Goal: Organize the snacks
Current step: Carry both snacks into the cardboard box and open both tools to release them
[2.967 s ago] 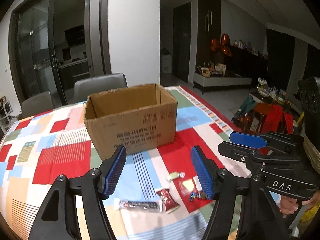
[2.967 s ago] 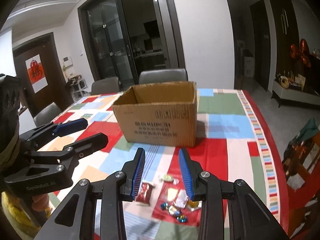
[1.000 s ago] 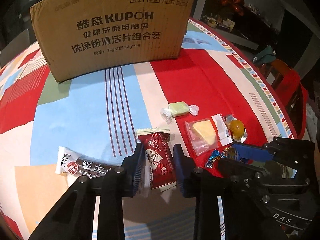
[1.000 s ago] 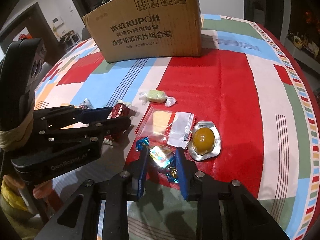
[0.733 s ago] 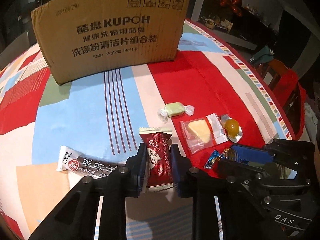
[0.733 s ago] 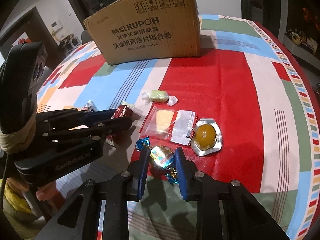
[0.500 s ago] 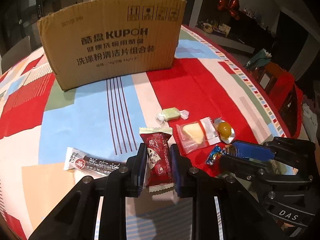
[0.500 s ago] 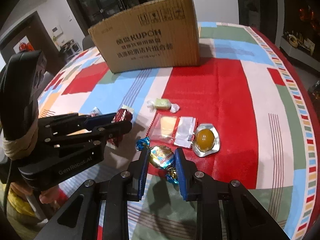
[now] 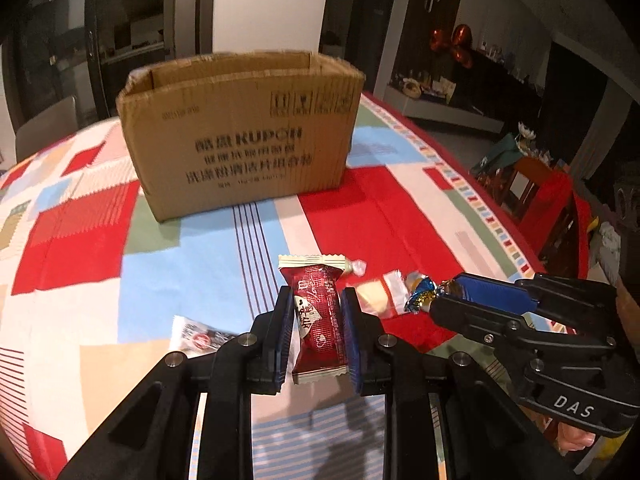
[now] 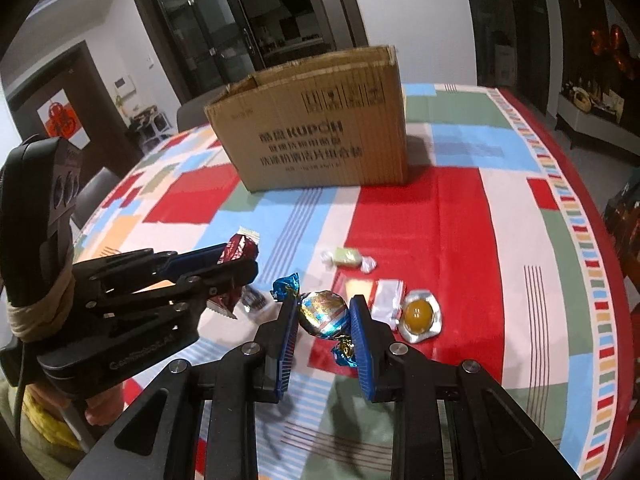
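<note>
From my left wrist, my left gripper (image 9: 318,334) has its fingers clamped on the dark red foil snack packet with cream crimped ends (image 9: 318,320), held clear of the patchwork-cloth desk (image 9: 180,268), on the near side of the open brown cardboard box (image 9: 240,144). Only this view shows the box's open top and the black-and-white stick packet (image 9: 200,338) lying flat, nearer me than the box. My right gripper (image 9: 456,294) enters from the right with a blue twisted end poking out.

From my right wrist, my right gripper (image 10: 324,320) has its fingers closed on the round, shiny blue-and-silver foil candy (image 10: 322,314), also raised off the desk. Only here do I see plainly the pale green twist-wrapped sweet (image 10: 347,258), the clear pouch with a yellow slab (image 10: 374,294) and the orange ball in a silver blister (image 10: 418,314), all on the desk between me and the box.

A second ago both snacks lay on the cloth between my fingers; now both are lifted, the box looks farther off, and my left fingers have tightened on the packet.
</note>
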{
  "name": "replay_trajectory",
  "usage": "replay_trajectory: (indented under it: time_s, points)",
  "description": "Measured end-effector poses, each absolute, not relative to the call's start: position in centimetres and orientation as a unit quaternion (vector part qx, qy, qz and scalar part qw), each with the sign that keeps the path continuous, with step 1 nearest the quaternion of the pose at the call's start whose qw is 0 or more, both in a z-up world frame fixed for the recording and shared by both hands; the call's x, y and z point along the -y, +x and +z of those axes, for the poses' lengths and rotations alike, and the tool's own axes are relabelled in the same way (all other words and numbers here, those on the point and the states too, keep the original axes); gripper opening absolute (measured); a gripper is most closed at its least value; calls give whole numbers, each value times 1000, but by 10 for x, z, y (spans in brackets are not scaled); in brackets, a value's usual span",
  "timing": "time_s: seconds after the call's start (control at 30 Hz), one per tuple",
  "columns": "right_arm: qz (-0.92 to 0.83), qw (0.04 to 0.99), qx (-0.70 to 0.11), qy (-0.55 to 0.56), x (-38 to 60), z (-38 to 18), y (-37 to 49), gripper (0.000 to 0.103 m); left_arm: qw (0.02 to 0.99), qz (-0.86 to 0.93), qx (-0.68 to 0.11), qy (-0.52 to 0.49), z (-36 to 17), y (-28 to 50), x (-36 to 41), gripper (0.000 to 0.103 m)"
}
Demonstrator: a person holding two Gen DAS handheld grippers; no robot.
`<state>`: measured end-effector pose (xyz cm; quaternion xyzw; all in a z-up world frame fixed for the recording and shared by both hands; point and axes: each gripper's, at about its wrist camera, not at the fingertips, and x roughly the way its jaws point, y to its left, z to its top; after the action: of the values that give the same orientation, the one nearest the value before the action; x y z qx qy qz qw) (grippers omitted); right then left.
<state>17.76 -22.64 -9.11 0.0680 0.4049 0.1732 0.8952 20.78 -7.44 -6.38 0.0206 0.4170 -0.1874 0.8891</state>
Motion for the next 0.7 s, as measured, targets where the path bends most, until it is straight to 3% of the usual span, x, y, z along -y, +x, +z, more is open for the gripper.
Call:
replay_trajectory:
  time_s: [0.7]
  points:
    - [184, 931, -305, 80, 214, -10, 200, 28, 930, -177, -323, 6, 22, 218, 44, 24]
